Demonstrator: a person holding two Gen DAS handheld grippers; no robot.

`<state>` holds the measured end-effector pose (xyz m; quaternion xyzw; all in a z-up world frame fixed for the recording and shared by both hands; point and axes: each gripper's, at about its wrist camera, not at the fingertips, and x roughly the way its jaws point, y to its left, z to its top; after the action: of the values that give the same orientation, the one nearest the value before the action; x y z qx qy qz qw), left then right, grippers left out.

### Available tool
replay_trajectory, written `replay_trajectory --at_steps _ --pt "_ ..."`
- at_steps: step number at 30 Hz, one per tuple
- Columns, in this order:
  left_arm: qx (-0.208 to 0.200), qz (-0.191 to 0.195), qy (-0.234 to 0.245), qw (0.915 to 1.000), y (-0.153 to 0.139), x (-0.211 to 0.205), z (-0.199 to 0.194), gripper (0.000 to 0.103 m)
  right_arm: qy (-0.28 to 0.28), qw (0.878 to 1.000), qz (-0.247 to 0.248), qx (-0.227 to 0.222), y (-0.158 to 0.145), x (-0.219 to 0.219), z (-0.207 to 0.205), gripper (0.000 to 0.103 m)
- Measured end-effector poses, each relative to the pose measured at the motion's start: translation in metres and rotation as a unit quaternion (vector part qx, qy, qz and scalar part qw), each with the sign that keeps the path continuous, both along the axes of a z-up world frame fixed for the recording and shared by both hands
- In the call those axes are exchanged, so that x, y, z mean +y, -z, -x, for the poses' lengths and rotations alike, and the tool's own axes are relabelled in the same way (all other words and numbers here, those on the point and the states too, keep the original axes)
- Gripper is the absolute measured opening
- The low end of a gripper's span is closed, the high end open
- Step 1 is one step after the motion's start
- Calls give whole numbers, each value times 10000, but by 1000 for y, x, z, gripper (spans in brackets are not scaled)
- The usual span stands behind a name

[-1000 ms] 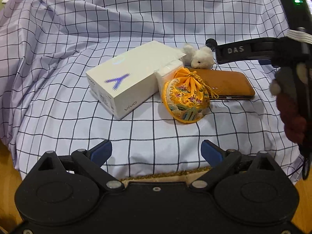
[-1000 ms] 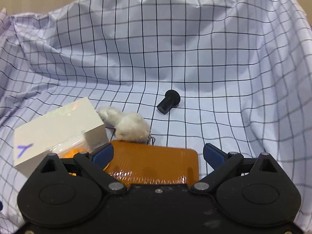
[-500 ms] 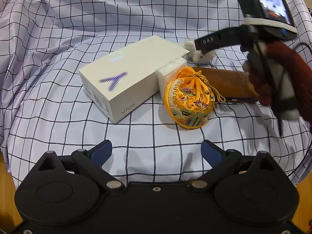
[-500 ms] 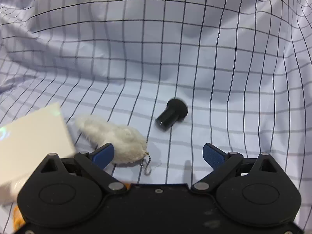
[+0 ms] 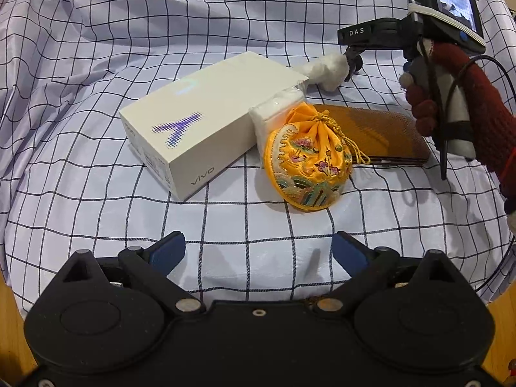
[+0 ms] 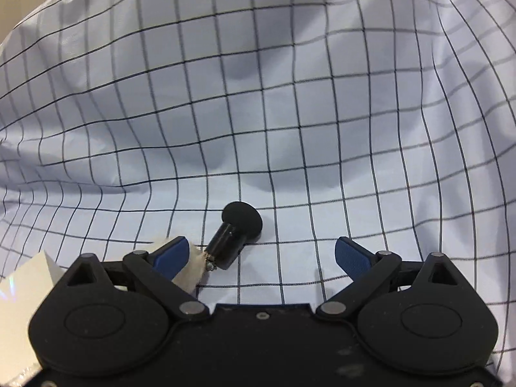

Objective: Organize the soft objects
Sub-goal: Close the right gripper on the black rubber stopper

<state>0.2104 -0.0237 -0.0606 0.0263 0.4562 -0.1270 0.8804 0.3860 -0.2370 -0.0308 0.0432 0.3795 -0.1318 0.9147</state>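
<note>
In the left wrist view a yellow embroidered pouch [image 5: 309,167] lies mid-cloth, against a tissue pack [image 5: 277,113]. A white fluffy toy [image 5: 325,67] lies behind them, with my right gripper [image 5: 351,64] down at its right end. In the right wrist view the right gripper [image 6: 261,256] is open and its jaws are closing. The fluffy toy [image 6: 193,271] sits at its left finger, mostly hidden. A black knob [image 6: 237,232] lies just ahead between the fingers, touched by neither pad. My left gripper [image 5: 258,251] hangs open and empty in front of the pouch.
A white phone box [image 5: 206,129] lies left of the pouch and a brown leather case [image 5: 377,135] right of it. A hand in a red glove [image 5: 451,103] holds the right gripper. The checked cloth [image 6: 290,96] rises in folds all around.
The right gripper moved forward past the brown case to the fluffy toy and the black knob, and its jaws narrowed a little. The left gripper stayed put.
</note>
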Motion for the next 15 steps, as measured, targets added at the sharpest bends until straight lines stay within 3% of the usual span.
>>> replay_trajectory --at_steps 9,12,15 --pt "-2 -2 20 10000 0 0 5 95 94 9975 -665 219 10 -7 -32 81" --pt "-7 -4 -4 10000 0 1 5 95 207 9976 -591 283 16 -7 -44 80" --pt "-12 -14 -24 10000 1 3 4 95 145 9979 -466 431 22 -2 -54 67"
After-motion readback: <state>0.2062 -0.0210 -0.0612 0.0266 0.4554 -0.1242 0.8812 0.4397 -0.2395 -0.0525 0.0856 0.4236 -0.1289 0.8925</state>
